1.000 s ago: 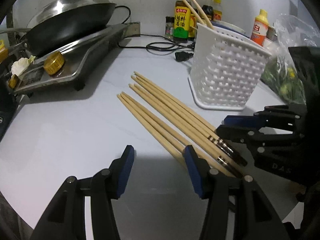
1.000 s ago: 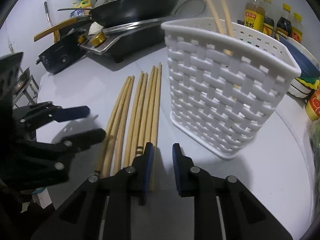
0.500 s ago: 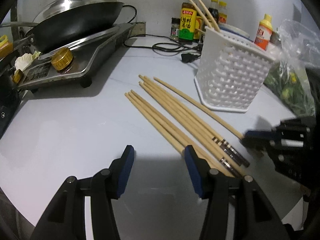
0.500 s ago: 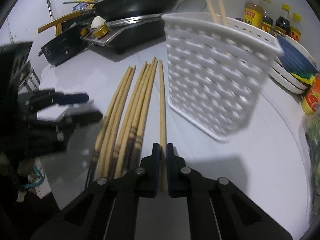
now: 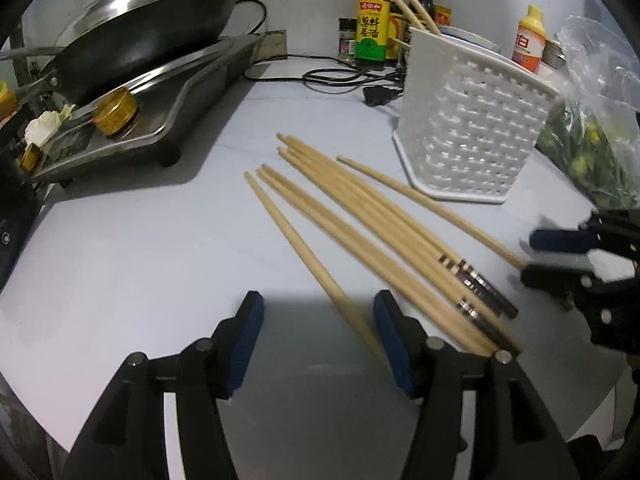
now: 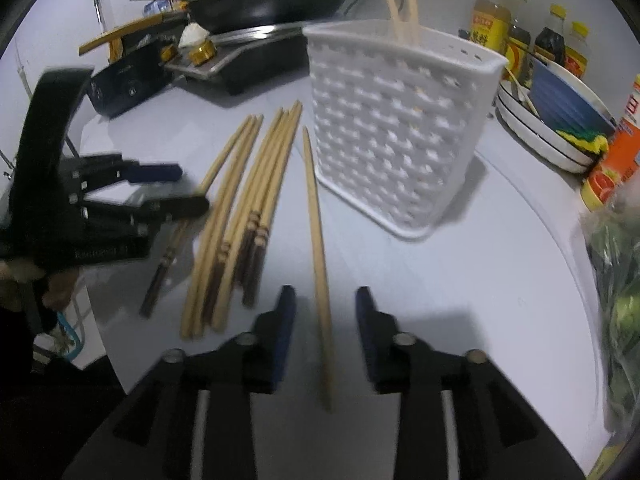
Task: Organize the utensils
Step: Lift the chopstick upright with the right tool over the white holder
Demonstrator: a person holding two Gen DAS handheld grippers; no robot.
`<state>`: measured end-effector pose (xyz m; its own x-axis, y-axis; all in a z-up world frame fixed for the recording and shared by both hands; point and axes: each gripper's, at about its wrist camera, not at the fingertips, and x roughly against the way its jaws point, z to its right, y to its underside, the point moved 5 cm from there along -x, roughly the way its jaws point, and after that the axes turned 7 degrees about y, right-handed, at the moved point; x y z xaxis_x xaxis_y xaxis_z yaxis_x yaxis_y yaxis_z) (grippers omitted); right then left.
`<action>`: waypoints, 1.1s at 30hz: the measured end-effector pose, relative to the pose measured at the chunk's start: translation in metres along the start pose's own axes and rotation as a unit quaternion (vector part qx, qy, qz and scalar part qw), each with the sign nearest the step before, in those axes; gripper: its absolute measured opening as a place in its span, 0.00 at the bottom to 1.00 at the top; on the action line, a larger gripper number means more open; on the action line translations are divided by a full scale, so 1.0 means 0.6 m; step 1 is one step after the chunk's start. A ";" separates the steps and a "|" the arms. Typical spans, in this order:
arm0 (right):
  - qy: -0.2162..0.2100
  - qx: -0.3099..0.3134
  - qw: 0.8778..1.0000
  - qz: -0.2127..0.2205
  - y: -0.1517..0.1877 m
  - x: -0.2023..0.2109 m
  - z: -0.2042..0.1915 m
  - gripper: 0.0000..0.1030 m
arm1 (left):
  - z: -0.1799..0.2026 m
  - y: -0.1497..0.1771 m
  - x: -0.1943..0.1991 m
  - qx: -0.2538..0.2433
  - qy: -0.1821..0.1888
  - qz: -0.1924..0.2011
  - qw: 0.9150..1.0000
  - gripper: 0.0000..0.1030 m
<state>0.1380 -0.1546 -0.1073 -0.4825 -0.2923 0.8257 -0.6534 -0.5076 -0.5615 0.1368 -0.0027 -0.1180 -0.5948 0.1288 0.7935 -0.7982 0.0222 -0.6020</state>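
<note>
On the pale grey counter (image 6: 460, 288), a single wooden chopstick (image 6: 318, 248) lies untouched between the right gripper (image 6: 325, 312)'s opening fingers, beside the white lattice plastic basket (image 6: 400, 136). The left gripper (image 5: 316, 320)'s fingers are opening, empty.

Right gripper (image 6: 325, 322) fingers opening, single chopstick (image 6: 317, 256) between, untouched, beside basket (image 6: 400, 128).

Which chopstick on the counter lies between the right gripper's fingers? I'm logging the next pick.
The lone chopstick lying apart from the bundle, on the side nearest the white basket. It runs between the fingers of the right gripper, whose jaws are opening, untouched.
</note>
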 end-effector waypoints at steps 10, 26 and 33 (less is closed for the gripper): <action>-0.007 -0.001 1.000 0.020 -0.055 -0.043 -0.004 0.31 | -0.034 -0.006 -0.003 0.017 -0.007 -0.001 1.000 0.56; -0.021 0.031 0.999 0.024 -0.065 -0.054 -0.039 0.05 | -0.040 -0.001 0.009 0.012 0.004 0.016 1.000 0.06; -0.034 0.016 0.997 0.060 -0.077 -0.013 -0.039 0.05 | -0.047 -0.001 0.050 0.032 -0.007 0.052 0.998 0.06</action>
<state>0.1584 -0.1099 -0.0891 -0.5146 -0.4073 0.7546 -0.5735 -0.4907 -0.6560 0.1223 0.0293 -0.0965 -0.6753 0.1129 0.7289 -0.7367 -0.0536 -0.6741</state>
